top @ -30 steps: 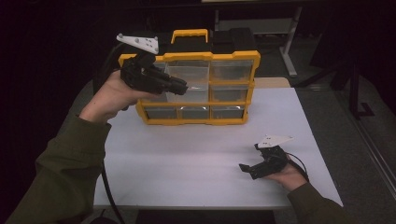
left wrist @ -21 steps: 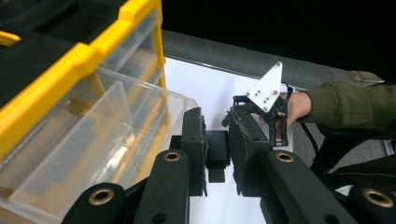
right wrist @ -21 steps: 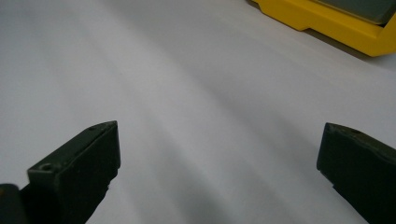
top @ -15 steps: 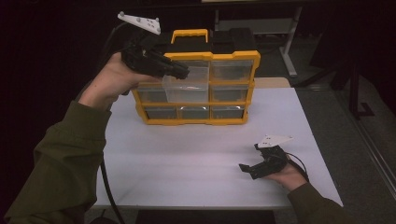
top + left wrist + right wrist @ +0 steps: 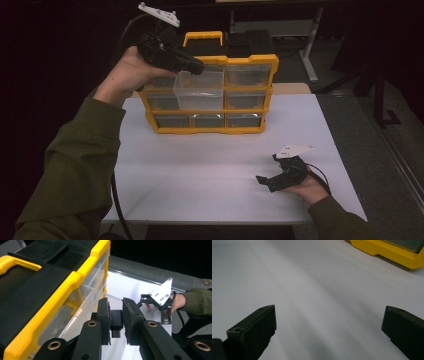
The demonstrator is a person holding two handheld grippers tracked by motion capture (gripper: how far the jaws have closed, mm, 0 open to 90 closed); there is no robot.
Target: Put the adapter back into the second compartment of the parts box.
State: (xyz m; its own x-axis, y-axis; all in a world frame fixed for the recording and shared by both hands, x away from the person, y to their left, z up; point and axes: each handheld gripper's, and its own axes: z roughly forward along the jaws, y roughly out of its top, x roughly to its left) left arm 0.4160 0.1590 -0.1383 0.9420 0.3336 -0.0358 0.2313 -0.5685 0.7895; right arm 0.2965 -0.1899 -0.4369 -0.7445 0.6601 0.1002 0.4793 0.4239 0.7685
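A: What is being asked of the step in hand?

B: A small black block [image 5: 116,322] is being carried above the pulled-out clear drawer [image 5: 199,90] of the yellow organizer [image 5: 210,95]. As a judgement, it is best being lowered straight over the open drawer, away from the front lip, and released only once it is low inside, so that it is not bounced out.

A: Starting nearest, how is the right gripper [image 5: 272,181] being held?

B: At about five o'clock on the white table [image 5: 200,170], it is being rested low with its jaws spread wide; nothing is being held or touched between them.

A: And farther off, the left gripper [image 5: 196,66]?

B: At about eleven o'clock, over the drawer's top edge, its jaws are being pressed together on the black block, which is being pinched between the pads [image 5: 105,315].
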